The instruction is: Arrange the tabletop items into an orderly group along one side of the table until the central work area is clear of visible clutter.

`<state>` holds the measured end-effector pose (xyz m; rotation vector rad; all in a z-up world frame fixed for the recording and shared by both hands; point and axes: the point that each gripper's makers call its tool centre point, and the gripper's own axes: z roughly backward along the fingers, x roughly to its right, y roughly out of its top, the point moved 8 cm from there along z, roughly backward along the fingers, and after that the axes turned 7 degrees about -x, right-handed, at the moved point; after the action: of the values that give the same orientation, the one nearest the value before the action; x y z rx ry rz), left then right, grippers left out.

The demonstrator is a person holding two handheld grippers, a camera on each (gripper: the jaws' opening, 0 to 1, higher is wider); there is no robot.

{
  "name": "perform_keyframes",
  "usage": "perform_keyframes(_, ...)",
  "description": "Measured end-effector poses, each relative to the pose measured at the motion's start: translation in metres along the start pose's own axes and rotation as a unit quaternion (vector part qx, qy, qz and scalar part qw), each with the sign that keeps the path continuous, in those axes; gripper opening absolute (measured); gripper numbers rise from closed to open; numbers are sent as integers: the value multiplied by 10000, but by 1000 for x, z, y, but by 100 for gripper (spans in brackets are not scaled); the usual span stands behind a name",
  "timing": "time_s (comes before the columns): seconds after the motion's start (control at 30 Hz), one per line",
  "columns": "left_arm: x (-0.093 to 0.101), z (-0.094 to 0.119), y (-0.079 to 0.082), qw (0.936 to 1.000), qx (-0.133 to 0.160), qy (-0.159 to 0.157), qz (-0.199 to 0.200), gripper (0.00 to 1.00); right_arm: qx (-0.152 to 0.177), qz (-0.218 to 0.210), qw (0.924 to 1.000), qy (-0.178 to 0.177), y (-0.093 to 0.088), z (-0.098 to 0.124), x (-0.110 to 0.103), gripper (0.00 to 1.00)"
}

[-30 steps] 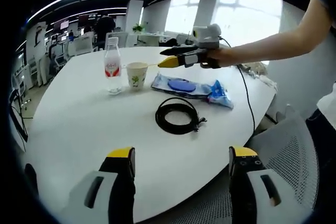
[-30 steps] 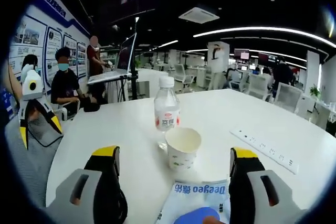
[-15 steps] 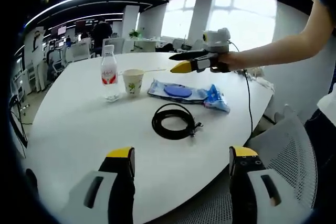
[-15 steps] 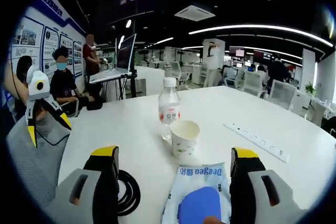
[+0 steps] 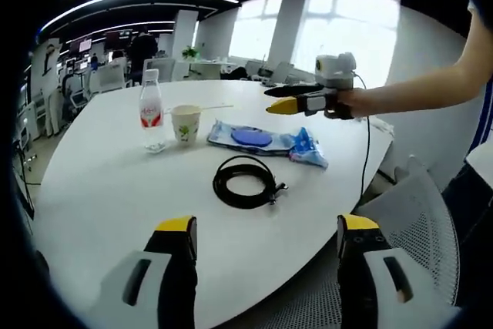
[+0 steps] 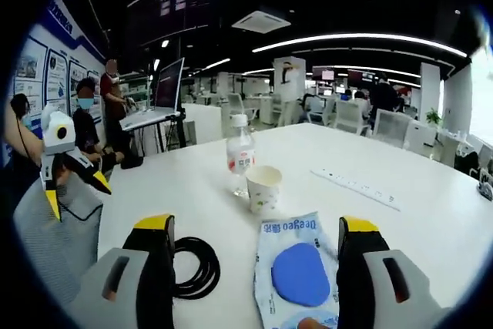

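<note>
A water bottle [image 5: 151, 109], paper cup [image 5: 185, 122], blue packet [image 5: 264, 140] and coiled black cable [image 5: 245, 181] sit mid-table [image 5: 115, 198], nothing yet gathered to one side. The left gripper [image 5: 263, 248] hangs open and empty at the near edge; the right gripper [image 6: 254, 248], jaws apart and empty, hovers above the packet. Judged an approach step: next comes descending onto the packet.
</note>
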<state>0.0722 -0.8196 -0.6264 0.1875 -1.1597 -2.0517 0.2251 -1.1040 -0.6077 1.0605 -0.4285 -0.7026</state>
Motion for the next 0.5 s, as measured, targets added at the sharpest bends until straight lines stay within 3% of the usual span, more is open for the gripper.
perform_keyframes(0.5, 5, -4, -1, 9991, -3, -410, 79, 70, 16, -446, 9960, -779, -25, 65, -14, 86)
